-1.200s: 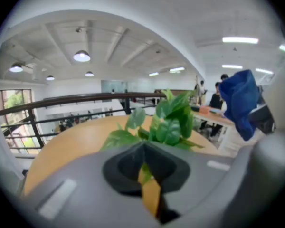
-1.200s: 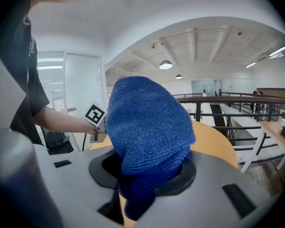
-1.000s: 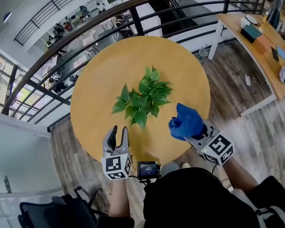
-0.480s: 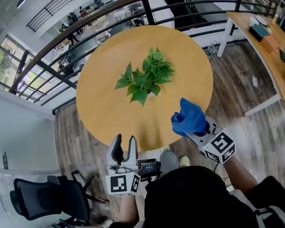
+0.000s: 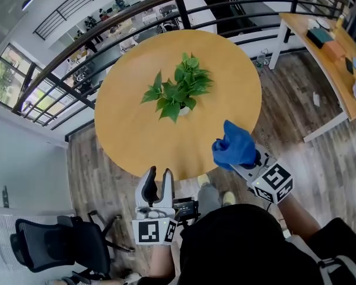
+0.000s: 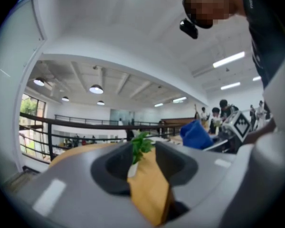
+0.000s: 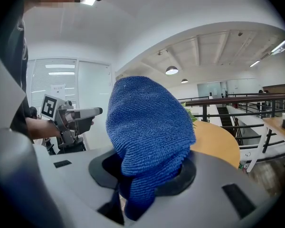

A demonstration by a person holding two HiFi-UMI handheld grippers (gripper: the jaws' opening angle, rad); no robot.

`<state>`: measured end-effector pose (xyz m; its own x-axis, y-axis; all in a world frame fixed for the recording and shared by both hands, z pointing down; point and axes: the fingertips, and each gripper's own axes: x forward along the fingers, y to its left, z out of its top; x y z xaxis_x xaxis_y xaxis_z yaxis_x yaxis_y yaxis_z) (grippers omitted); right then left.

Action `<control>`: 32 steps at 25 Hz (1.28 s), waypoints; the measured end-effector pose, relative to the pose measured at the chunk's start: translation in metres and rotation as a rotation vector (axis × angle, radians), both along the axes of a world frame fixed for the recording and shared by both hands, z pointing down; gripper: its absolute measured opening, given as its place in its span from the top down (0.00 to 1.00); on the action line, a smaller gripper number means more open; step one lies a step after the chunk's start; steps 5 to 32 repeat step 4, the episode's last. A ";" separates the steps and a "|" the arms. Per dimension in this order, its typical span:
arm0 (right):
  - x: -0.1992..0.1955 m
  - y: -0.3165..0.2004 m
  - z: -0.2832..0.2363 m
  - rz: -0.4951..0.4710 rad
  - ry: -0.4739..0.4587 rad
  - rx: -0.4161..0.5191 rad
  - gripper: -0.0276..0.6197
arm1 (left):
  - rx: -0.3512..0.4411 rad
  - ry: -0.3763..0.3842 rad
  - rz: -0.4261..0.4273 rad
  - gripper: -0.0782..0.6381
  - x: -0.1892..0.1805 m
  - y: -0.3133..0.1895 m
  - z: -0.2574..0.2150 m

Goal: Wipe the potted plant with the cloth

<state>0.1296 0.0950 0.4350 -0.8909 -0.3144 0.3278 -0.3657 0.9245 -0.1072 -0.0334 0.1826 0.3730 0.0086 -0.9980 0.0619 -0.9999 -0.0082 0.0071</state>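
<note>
The potted plant [image 5: 178, 91], green and leafy in a small white pot, stands near the middle of the round wooden table [image 5: 130, 135]. My left gripper [image 5: 158, 177] hangs open off the table's near edge with nothing between its jaws, which have just been closing slightly. In the left gripper view the plant [image 6: 141, 145] shows far off between the jaws of the left gripper [image 6: 143, 167]. My right gripper [image 5: 246, 159] is shut on a bunched blue cloth [image 5: 232, 144], held at the table's near right edge. The cloth [image 7: 147, 127] fills the right gripper view above the right gripper [image 7: 147, 175].
A curved black railing [image 5: 136, 10] runs behind the table. A long wooden desk [image 5: 332, 58] with boxes stands at the right. A black office chair [image 5: 53, 242] is at the lower left on the wood floor [image 5: 285, 100]. The left gripper [image 7: 78, 115] shows in the right gripper view.
Both grippers have drawn back from the table toward the person. The left one has left the table's edge and now hangs over the floor. The cloth stays in the right gripper.
</note>
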 end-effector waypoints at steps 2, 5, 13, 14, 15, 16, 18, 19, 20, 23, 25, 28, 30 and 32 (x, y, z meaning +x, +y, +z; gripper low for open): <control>0.000 0.004 0.000 -0.003 0.002 0.002 0.73 | 0.004 0.002 0.002 0.69 0.001 0.003 -0.002; 0.000 0.008 0.000 -0.005 0.005 0.006 0.73 | 0.008 0.004 0.004 0.69 0.001 0.006 -0.003; 0.000 0.008 0.000 -0.005 0.005 0.006 0.73 | 0.008 0.004 0.004 0.69 0.001 0.006 -0.003; 0.000 0.008 0.000 -0.005 0.005 0.006 0.73 | 0.008 0.004 0.004 0.69 0.001 0.006 -0.003; 0.000 0.008 0.000 -0.005 0.005 0.006 0.73 | 0.008 0.004 0.004 0.69 0.001 0.006 -0.003; 0.000 0.008 0.000 -0.005 0.005 0.006 0.73 | 0.008 0.004 0.004 0.69 0.001 0.006 -0.003; 0.000 0.008 0.000 -0.005 0.005 0.006 0.73 | 0.008 0.004 0.004 0.69 0.001 0.006 -0.003; 0.000 0.008 0.000 -0.005 0.005 0.006 0.73 | 0.008 0.004 0.004 0.69 0.001 0.006 -0.003; 0.000 0.008 0.000 -0.005 0.005 0.006 0.73 | 0.008 0.004 0.004 0.69 0.001 0.006 -0.003; 0.000 0.008 0.000 -0.005 0.005 0.006 0.73 | 0.008 0.004 0.004 0.69 0.001 0.006 -0.003; 0.000 0.008 0.000 -0.005 0.005 0.006 0.73 | 0.008 0.004 0.004 0.69 0.001 0.006 -0.003; 0.000 0.008 0.000 -0.005 0.005 0.006 0.73 | 0.008 0.004 0.004 0.69 0.001 0.006 -0.003; 0.000 0.008 0.000 -0.005 0.005 0.006 0.73 | 0.008 0.004 0.004 0.69 0.001 0.006 -0.003; 0.000 0.008 0.000 -0.005 0.005 0.006 0.73 | 0.008 0.004 0.004 0.69 0.001 0.006 -0.003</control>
